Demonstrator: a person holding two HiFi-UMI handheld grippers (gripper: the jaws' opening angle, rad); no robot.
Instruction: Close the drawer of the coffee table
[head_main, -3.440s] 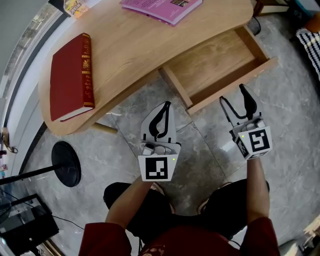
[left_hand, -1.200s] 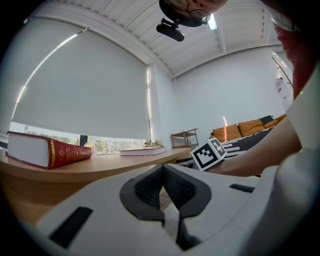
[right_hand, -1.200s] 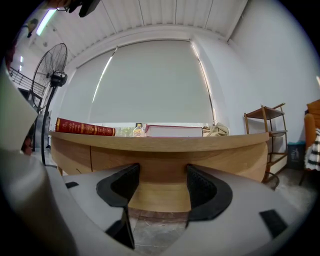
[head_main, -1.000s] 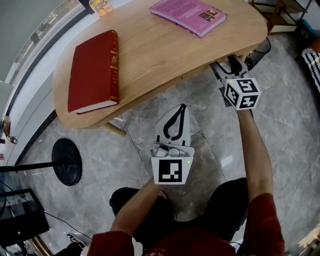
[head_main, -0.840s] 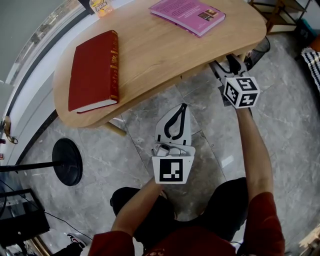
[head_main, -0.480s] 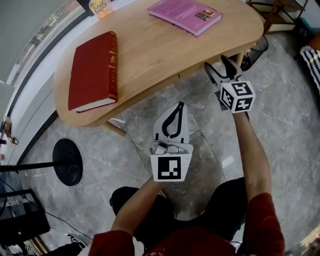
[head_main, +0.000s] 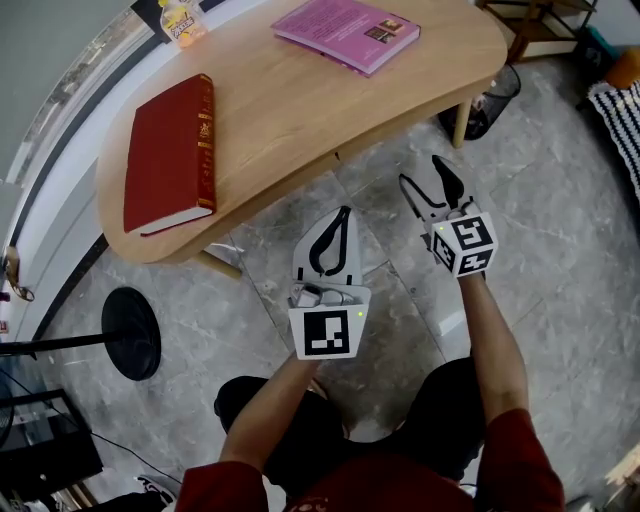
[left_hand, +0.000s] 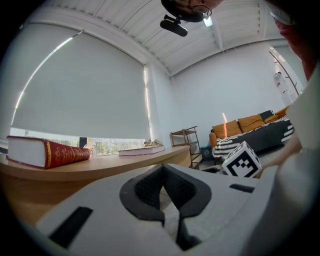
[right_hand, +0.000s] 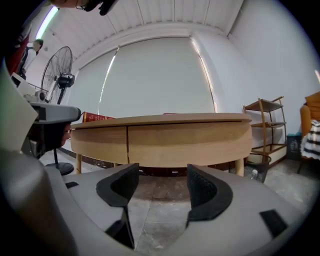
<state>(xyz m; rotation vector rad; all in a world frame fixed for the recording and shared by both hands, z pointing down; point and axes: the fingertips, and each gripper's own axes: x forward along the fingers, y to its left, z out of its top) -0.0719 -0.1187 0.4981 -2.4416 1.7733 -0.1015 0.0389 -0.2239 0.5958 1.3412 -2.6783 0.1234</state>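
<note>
Left gripper (head_main: 342, 216) was held low over the grey stone floor (head_main: 560, 230), on the near side of the coffee table (head_main: 300, 90). Its jaws were together with nothing between them. Right gripper (head_main: 420, 172) was to its right, jaws apart and empty. It pointed at the table's near edge but stayed clear of it, touching nothing.

Drawer (right_hand: 185, 145) sat fully in, its front flush with the table's apron. In the right gripper view a thin vertical seam in the apron showed at its left end.

On the table top, a red book (head_main: 168, 155) lay flat at the left and a pink book (head_main: 345, 20) lay at the far right, the two well apart. A small yellow item (head_main: 178, 18) sat at the far left edge; I could not tell what it was.

On the floor, a black round stand base (head_main: 132, 330) stood at the near left. A dark wire bin (head_main: 492, 95) stood just beside the right table leg (head_main: 462, 118).
</note>
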